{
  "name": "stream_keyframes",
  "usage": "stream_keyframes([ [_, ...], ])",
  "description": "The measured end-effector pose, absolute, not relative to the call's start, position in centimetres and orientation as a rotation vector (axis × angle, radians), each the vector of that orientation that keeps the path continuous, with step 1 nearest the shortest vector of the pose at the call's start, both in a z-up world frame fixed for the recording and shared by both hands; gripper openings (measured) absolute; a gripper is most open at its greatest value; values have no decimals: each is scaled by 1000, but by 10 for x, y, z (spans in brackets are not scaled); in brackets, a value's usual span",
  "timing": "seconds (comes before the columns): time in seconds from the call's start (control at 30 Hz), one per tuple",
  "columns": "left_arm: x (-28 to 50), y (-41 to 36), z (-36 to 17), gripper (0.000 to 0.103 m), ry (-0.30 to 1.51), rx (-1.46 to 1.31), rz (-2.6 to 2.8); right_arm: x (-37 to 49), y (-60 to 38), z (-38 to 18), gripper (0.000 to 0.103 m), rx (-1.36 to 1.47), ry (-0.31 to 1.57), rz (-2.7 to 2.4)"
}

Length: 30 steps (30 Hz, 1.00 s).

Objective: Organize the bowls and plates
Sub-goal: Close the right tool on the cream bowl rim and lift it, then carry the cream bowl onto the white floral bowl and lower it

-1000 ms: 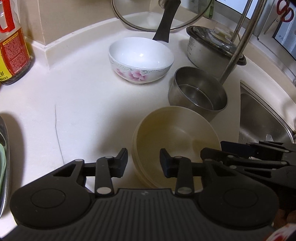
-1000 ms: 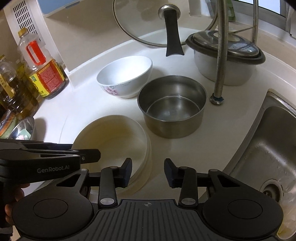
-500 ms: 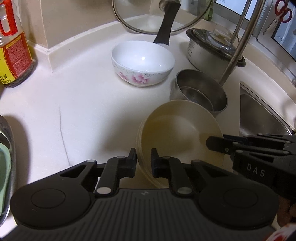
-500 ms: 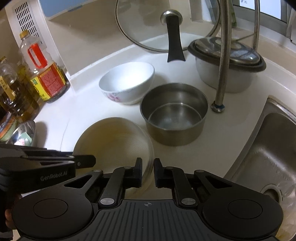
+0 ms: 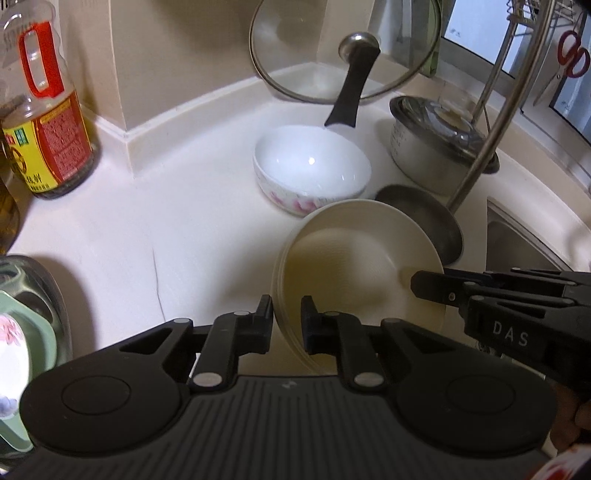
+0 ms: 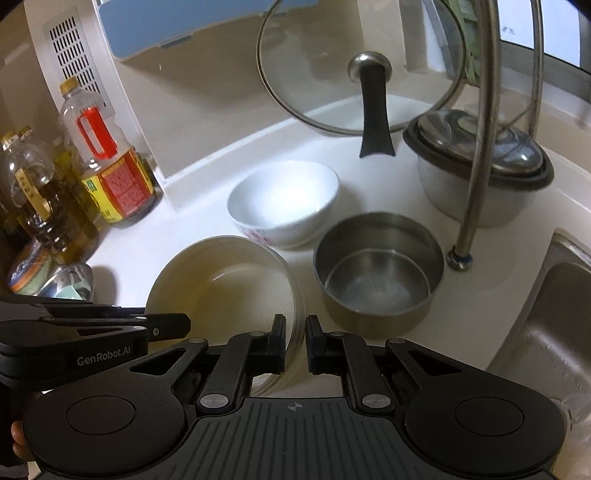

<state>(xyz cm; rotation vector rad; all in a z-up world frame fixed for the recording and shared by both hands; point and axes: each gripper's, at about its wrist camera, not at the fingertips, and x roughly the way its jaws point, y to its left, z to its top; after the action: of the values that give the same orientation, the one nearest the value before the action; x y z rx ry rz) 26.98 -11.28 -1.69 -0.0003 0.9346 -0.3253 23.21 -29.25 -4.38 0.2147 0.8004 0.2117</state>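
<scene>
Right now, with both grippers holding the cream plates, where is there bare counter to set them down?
The widest bare counter lies between the oil bottle, the white floral bowl and the cream plates. It is crowded to the right: steel bowl, lidded pot, faucet pipe, then the sink.

The counter is white and smooth, with a thin dark crack line on it. It bends around a corner, and a low white edge runs along the back. The wall behind it is beige. A white vent panel with many small holes sits up on the left. A shiny metal sink is set into the counter on the right. A window up on the right looks bright.
</scene>
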Motion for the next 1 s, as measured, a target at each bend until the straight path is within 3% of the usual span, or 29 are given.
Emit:
stream_keyframes([
  [1.0,366,-125,23,14,798,18,-354,320,-300,-3,11,209,640,149],
])
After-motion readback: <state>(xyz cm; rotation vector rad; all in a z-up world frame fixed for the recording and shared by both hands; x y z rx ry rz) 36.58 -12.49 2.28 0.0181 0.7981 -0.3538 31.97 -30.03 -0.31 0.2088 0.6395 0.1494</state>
